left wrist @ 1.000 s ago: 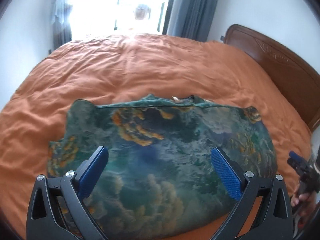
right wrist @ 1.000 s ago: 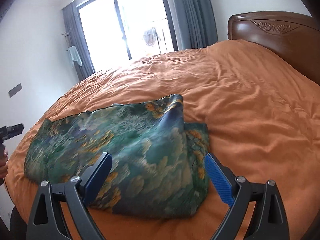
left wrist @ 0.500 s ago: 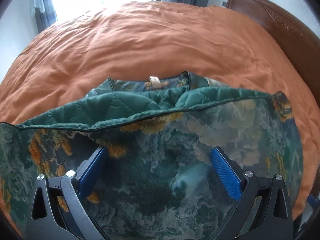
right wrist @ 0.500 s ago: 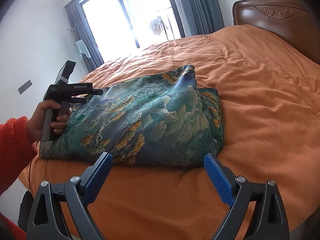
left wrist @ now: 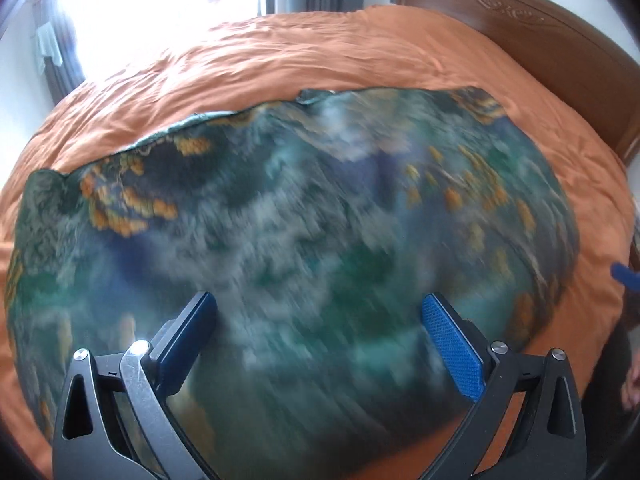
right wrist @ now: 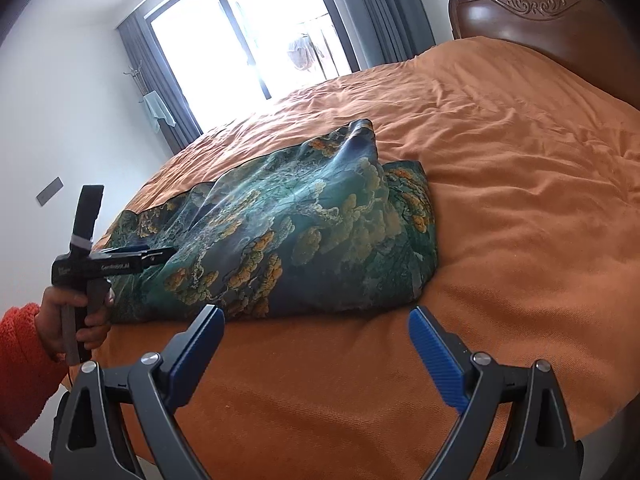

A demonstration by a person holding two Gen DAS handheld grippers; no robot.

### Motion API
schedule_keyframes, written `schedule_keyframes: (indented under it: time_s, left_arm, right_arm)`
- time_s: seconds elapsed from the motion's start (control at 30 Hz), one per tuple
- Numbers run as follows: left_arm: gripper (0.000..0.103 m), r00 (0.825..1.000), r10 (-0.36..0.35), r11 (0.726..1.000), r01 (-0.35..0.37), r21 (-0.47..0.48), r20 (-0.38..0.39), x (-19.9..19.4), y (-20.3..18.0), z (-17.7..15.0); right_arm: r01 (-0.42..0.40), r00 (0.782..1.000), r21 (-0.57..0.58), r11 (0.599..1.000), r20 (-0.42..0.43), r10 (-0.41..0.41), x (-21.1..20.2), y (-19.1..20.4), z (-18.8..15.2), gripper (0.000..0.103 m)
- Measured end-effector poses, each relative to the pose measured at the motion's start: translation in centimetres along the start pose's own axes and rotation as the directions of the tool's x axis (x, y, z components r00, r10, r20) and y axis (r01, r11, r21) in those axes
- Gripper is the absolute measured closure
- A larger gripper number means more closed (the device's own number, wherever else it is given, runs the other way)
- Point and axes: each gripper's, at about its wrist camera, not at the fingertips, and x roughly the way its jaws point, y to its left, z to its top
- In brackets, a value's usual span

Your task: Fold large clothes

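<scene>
A large quilted garment point(right wrist: 300, 232), printed in green and blue with orange clouds, lies folded in a thick bundle on the orange duvet point(right wrist: 500, 208). It fills most of the left wrist view as a motion-blurred garment point(left wrist: 300, 220). My left gripper point(left wrist: 320, 312) is open just above its near part with nothing between the fingers. From the right wrist view that left gripper point(right wrist: 160, 256) sits at the bundle's left end, held by a hand point(right wrist: 68, 320) in an orange sleeve. My right gripper point(right wrist: 316, 320) is open over bare duvet, short of the garment's near edge.
A dark wooden headboard point(right wrist: 540, 16) stands at the right end of the bed. A bright window point(right wrist: 248, 40) with grey curtains is behind the bed, and a cloth point(right wrist: 158, 110) hangs on a rack by the white wall. Open duvet lies right of the garment.
The garment's green lining was exposed half a second ago; now only the printed side shows. The left view is blurred by motion. My right gripper has drawn back from the garment toward the bed's near edge.
</scene>
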Motion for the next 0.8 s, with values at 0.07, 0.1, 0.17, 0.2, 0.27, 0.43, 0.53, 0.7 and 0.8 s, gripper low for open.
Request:
schedule_keyframes:
  time_s: [0.07, 0.1, 0.17, 0.2, 0.27, 0.43, 0.53, 0.7, 0.8]
  left_arm:
    - [0.001, 1.000, -0.006, 1.000, 0.006, 0.029, 0.007, -1.2, -1.1, -1.6]
    - [0.001, 1.000, -0.013, 0.999, 0.013, 0.043, 0.006, -1.8, -1.5, -2.3]
    - [0.001, 0.999, -0.032, 0.996, 0.032, 0.079, -0.003, -2.8, -2.5, -3.4]
    - [0.001, 0.999, -0.041, 0.995, 0.041, 0.095, 0.002, -3.5, -3.1, -3.7]
    - [0.001, 0.997, -0.079, 0.990, 0.075, 0.115, 0.027, -4.7, -4.1, -3.6]
    - [0.001, 0.983, -0.159, 0.984, 0.151, 0.096, 0.086, -5.1, -5.2, -0.9]
    - [0.001, 0.987, -0.148, 0.985, 0.142, 0.095, 0.061, -3.5, -5.8, -0.2]
    - [0.001, 0.988, -0.154, 0.984, 0.151, 0.094, 0.021, -3.0, -5.7, -0.5]
    - [0.001, 0.988, -0.156, 0.985, 0.155, 0.070, 0.008, -3.6, -4.8, -0.3]
  right_arm:
    - [0.001, 1.000, 0.013, 1.000, -0.008, -0.001, 0.0, 0.0, -0.2, 0.008]
    - [0.001, 1.000, 0.024, 1.000, -0.008, -0.001, 0.0, -0.1, -0.2, 0.008]
    - [0.000, 1.000, 0.048, 0.999, -0.007, 0.000, 0.0, -0.5, -0.3, 0.008]
    - [0.001, 1.000, 0.066, 0.998, -0.006, -0.001, 0.1, -0.9, -0.2, 0.008]
    - [-0.005, 1.000, 0.123, 0.992, -0.012, 0.007, 0.5, -1.9, 0.0, 0.008]
    - [-0.101, 0.994, 0.371, 0.923, -0.004, 0.110, 3.3, -5.7, 1.4, 0.007]
    - [-0.077, 0.992, 0.500, 0.863, -0.049, 0.116, 6.8, -7.8, 1.9, 0.005]
    - [-0.050, 0.994, 0.625, 0.779, -0.044, 0.100, 9.8, -9.1, 1.4, 0.000]
    - [-0.059, 0.993, 0.632, 0.773, -0.040, 0.108, 10.5, -9.0, 1.3, 0.044]
